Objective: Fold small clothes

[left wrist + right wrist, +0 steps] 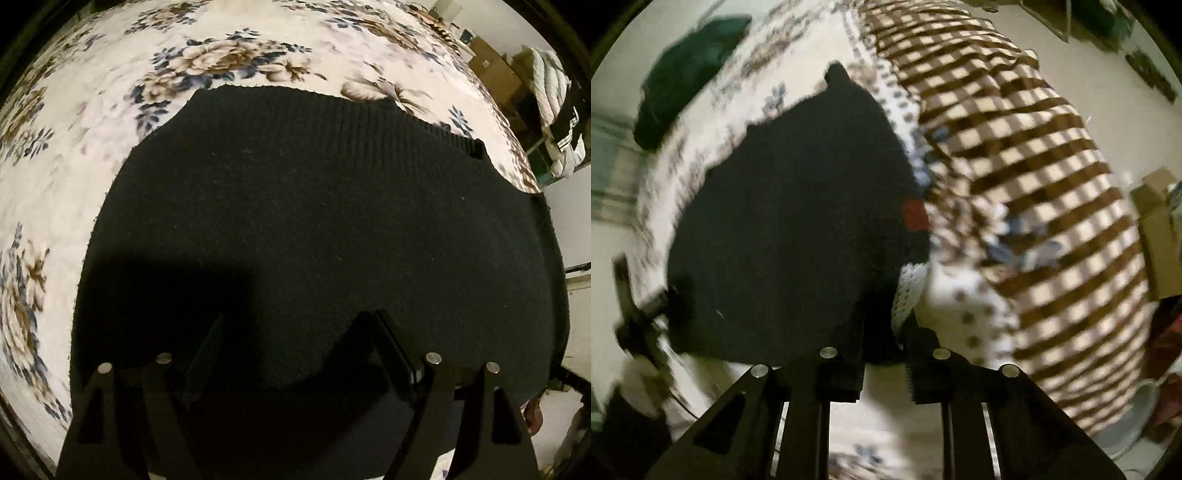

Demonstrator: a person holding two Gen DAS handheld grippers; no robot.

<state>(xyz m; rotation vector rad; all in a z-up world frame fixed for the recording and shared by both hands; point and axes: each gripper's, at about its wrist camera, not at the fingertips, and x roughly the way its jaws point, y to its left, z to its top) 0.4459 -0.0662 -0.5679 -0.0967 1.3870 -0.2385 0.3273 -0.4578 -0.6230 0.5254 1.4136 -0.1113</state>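
A black knit garment (295,206) lies flat on a floral bedspread (74,155), ribbed hem at the far side. My left gripper (295,332) hovers just over its near part, fingers spread wide, open and empty. In the right wrist view the same black garment (790,221) shows a red patch (914,216) at its right edge. My right gripper (884,332) has its jaws close together around the garment's near edge, with a white knit bit (908,291) beside the right finger. The view is blurred.
A brown-and-cream checked blanket (1034,184) lies heaped to the right of the garment. A dark green cloth (683,74) lies at the far left of the bed. Cardboard boxes (495,70) and hanging clothes (554,110) stand beyond the bed's edge.
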